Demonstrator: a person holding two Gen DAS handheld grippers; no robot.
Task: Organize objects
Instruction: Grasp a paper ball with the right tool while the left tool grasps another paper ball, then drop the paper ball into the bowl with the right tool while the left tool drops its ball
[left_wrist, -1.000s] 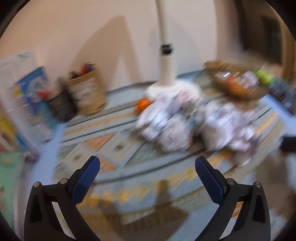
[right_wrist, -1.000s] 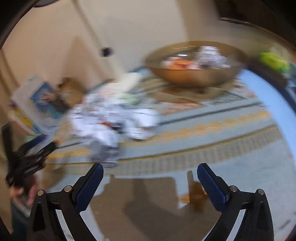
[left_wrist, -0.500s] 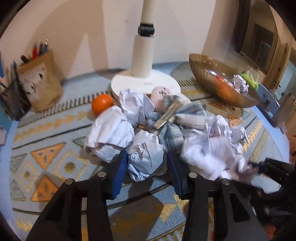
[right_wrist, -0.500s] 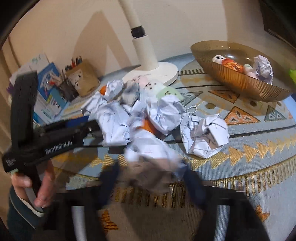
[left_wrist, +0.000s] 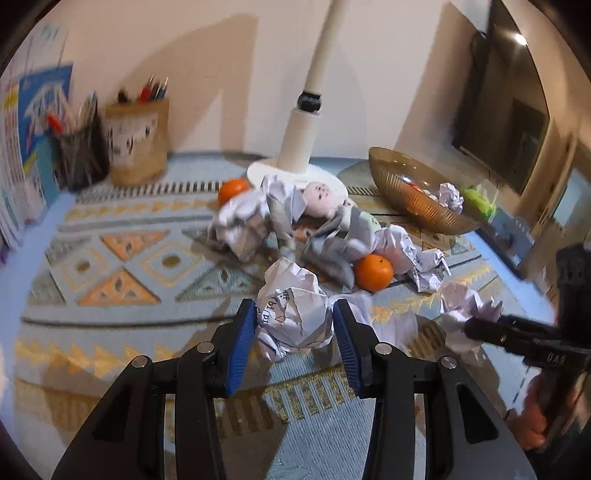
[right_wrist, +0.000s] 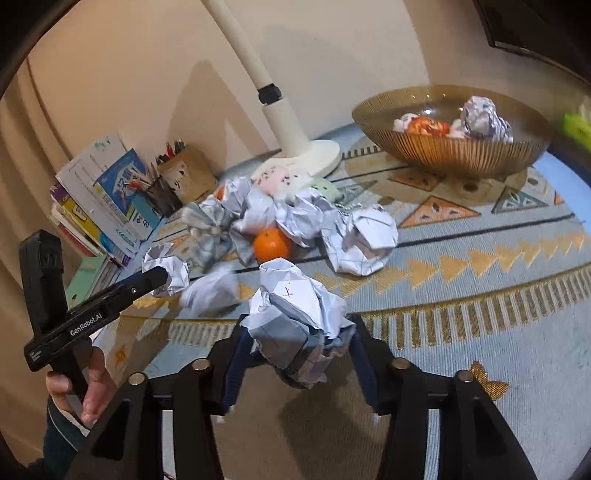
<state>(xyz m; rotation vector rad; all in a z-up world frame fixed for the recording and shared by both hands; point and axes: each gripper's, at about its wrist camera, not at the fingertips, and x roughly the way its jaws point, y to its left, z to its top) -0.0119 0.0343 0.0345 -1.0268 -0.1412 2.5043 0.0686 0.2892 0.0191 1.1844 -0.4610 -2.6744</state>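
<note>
1. Left gripper (left_wrist: 294, 325) is closed onto a crumpled paper ball (left_wrist: 293, 317), pads pressed on both its sides, ball near the pile's front edge on the patterned mat (left_wrist: 122, 258).
2. Right gripper (right_wrist: 297, 347) is clamped on another paper wad (right_wrist: 295, 317), apparently lifted clear of the mat.
3. Likely one wad per hand, bound for the gold bowl (right_wrist: 454, 147) far right, which already holds paper.
4. Right view alone shows the bowl's contents and the person's hand (right_wrist: 79, 391); left view shows the second orange (left_wrist: 232, 189) behind the pile.

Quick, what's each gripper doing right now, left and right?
Left gripper: shut on a crumpled paper ball.
Right gripper: shut on another crumpled paper wad, lifted off the patterned cloth.
</note>
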